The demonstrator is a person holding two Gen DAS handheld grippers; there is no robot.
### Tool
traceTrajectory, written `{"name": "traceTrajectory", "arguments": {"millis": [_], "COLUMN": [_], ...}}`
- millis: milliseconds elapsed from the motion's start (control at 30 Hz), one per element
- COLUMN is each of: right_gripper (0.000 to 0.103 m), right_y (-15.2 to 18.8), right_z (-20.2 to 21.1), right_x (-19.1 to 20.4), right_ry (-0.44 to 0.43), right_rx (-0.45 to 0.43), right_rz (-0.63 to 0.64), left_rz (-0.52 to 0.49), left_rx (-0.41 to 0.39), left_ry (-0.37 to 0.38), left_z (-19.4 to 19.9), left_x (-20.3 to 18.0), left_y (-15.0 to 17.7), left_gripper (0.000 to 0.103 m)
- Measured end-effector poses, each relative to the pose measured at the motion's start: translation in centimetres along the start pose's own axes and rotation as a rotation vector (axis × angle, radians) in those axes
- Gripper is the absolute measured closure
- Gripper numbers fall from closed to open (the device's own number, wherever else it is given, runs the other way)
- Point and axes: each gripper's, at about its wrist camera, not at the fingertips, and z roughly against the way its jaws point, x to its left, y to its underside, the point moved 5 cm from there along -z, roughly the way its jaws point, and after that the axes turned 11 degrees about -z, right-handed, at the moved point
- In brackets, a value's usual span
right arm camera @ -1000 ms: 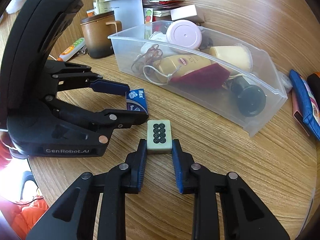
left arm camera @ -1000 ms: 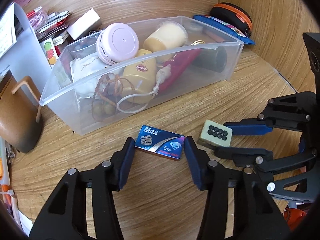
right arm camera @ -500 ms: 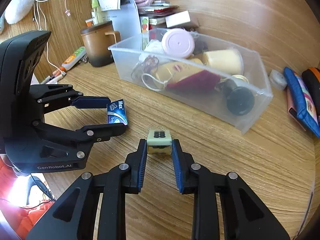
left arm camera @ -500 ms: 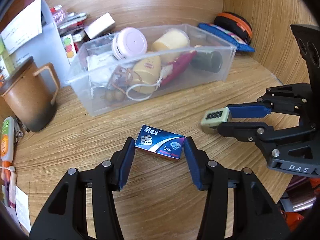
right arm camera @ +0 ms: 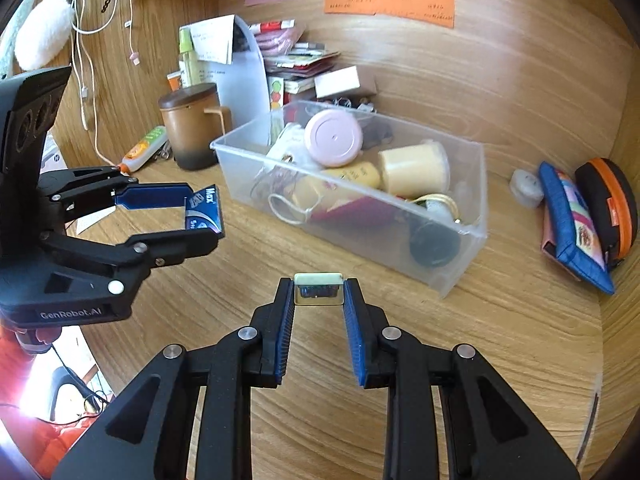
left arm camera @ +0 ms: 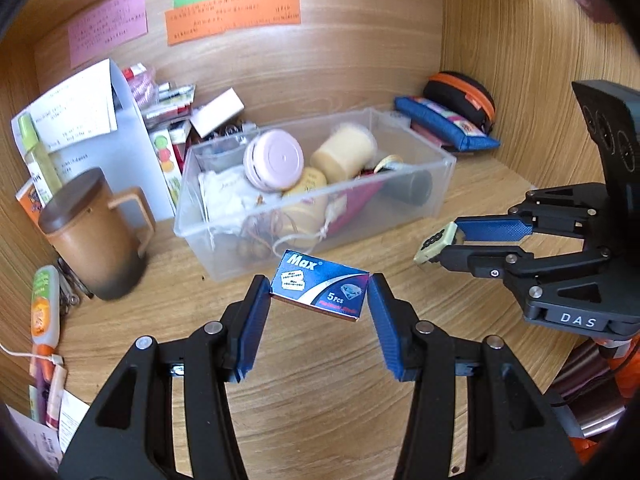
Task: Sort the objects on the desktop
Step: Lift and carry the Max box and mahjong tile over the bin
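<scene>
My left gripper (left arm camera: 318, 294) is shut on a blue "Max" razor-blade box (left arm camera: 320, 285), held above the wooden desk in front of a clear plastic bin (left arm camera: 400, 176). From the right wrist view the same box (right arm camera: 204, 210) shows at the left between the left gripper's (right arm camera: 200, 212) fingers. My right gripper (right arm camera: 318, 294) is shut on a cream mahjong tile (right arm camera: 319, 289), also lifted off the desk. In the left wrist view the tile (left arm camera: 436, 242) and the right gripper (left arm camera: 444, 242) are at the right. The bin (right arm camera: 460, 236) holds a pink jar, cream containers and cords.
A brown lidded mug (left arm camera: 94, 232) stands left of the bin, with a white file holder (left arm camera: 104, 148) and stacked packets behind. A blue pouch (right arm camera: 572, 224) and a black-orange case (right arm camera: 608, 204) lie at the right. An orange-green tube (left arm camera: 42, 304) lies at far left.
Both grippers have risen off the desk with their objects, the box and the tile. The bin now looks farther and lower, and more of the back wall shows.
</scene>
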Motion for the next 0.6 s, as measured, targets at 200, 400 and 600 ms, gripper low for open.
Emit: {"name": "traceTrajectory", "arguments": {"millis": [200, 400, 600], "right_gripper": [0.081, 0.081, 0.081], "right_y": [-1.3, -3.0, -5.1], "right_z": [0.7, 1.1, 0.8], "right_x": [-0.3, -0.8, -1.2], "right_ry": [0.009, 0.020, 0.015], "right_rx": [-0.030, -0.059, -0.080], "right_rz": [0.014, 0.021, 0.023], "left_rz": [0.011, 0.028, 0.042], "left_rx": [-0.036, -0.061, -0.078], "left_ry": [-0.005, -0.012, -0.009], "left_z": [0.6, 0.6, 0.1], "left_x": [1.0, 2.6, 4.1], "left_y": [-1.4, -2.6, -3.8], "left_gripper": [0.053, 0.053, 0.053]}}
